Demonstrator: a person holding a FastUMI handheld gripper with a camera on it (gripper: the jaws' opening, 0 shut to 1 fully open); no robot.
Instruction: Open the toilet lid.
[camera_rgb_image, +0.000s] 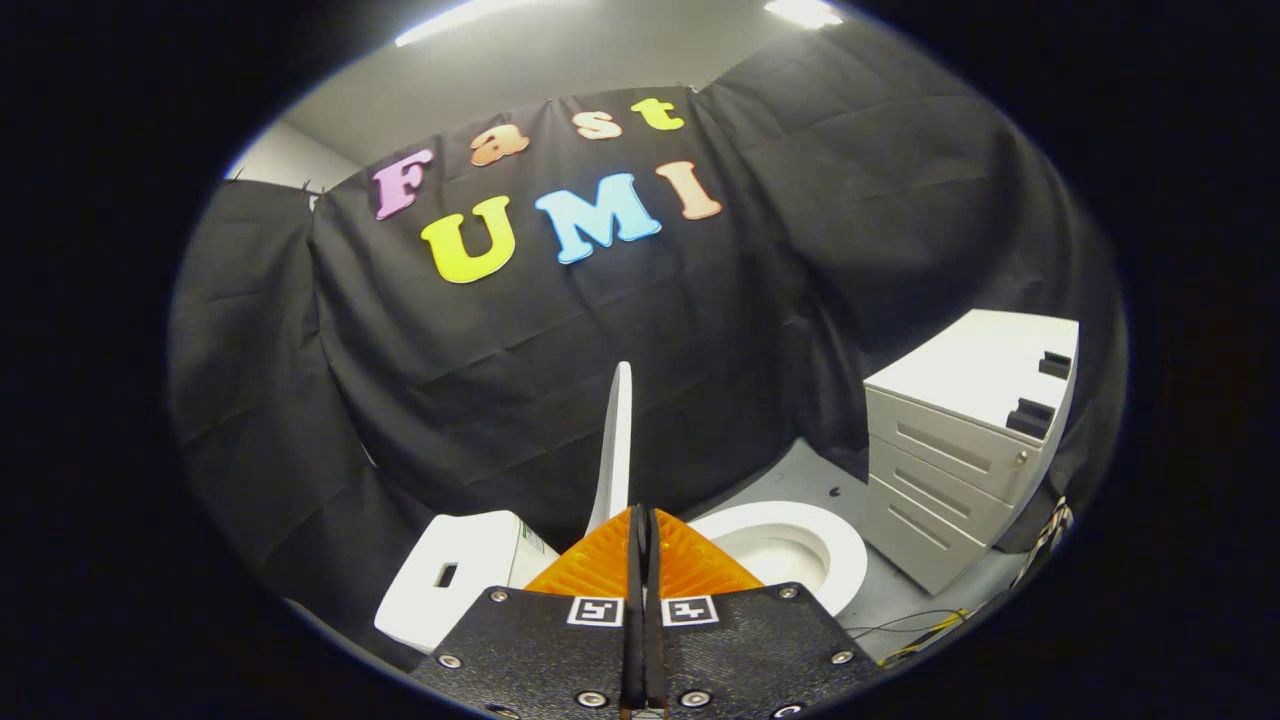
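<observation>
Toilet (800, 545) sits just beyond the fingers, bowl open to their right, tank (455, 575) to their left, drawer cabinet (960, 440) farther right. Lid (617, 450) stands upright, seen edge-on directly ahead of the tips; it looks raised, but whether it rests against the tank I cannot tell. Gripper (640, 520) fingers are pressed together with nothing visible between them. Judged risk: if the lid is only balanced, withdrawing could let it drop back onto the bowl.
</observation>
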